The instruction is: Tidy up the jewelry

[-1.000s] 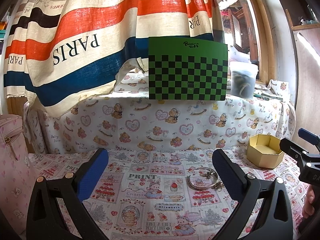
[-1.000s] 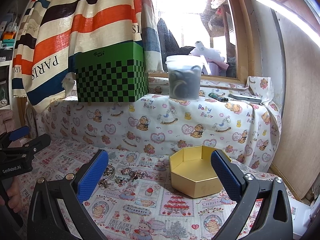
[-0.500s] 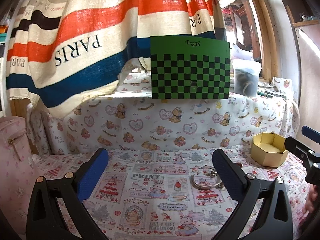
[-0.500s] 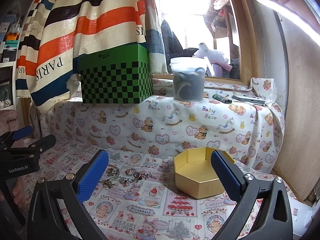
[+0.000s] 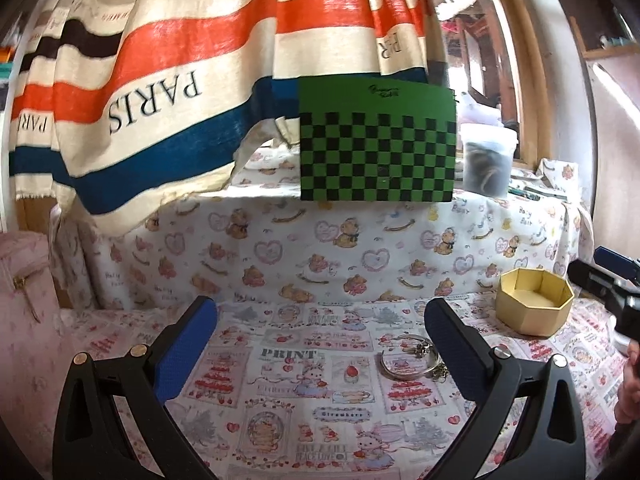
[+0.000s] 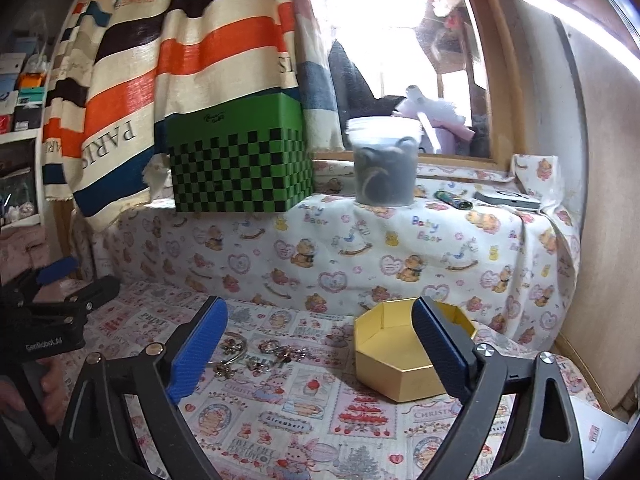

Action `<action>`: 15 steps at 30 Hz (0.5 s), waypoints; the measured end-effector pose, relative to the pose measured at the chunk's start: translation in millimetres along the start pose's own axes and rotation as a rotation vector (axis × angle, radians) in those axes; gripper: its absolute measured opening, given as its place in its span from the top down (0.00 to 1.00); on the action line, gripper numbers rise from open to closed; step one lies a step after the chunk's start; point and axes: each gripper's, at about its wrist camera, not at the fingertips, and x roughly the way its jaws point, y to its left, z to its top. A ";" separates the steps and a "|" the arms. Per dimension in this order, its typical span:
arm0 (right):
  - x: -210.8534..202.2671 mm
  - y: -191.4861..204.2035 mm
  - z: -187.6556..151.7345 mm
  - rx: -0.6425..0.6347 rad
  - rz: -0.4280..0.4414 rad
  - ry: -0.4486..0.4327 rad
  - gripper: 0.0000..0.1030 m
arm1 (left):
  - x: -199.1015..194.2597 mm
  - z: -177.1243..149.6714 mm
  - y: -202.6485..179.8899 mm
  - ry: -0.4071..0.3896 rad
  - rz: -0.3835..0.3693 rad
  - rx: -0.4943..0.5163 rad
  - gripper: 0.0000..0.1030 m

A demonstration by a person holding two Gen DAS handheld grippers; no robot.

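A silver bangle [image 5: 404,365] with small charm pieces lies on the printed cloth, partly behind my left gripper's right finger. In the right wrist view the bangle [image 6: 236,346] and a loose chain of charms [image 6: 284,354] lie left of an open yellow octagonal box [image 6: 396,354]. The box also shows in the left wrist view [image 5: 534,306], empty. My left gripper [image 5: 320,344] is open and empty, held above the cloth. My right gripper [image 6: 318,346] is open and empty, its right finger in front of the box.
A green checkered box [image 5: 378,142] and a lidded plastic tub [image 6: 384,160] stand on the raised ledge behind. A striped PARIS curtain [image 5: 160,92] hangs over the left. A pink bag [image 5: 24,292] stands at far left. A wooden wall [image 6: 600,220] closes the right side.
Both grippers have pulled back a little, so the bangle and box look slightly farther. Both stay open and empty.
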 end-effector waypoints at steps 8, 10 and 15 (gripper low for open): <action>39.4 16.7 20.4 0.005 0.068 0.269 0.36 | 9.6 8.0 22.8 0.035 0.007 -0.040 0.00; 53.9 21.3 16.8 0.020 0.081 0.317 0.48 | 11.4 9.5 29.2 0.040 0.014 -0.054 0.00; 100.2 21.7 -2.7 0.121 0.116 0.449 0.69 | 19.9 7.9 39.0 0.077 0.021 -0.082 0.00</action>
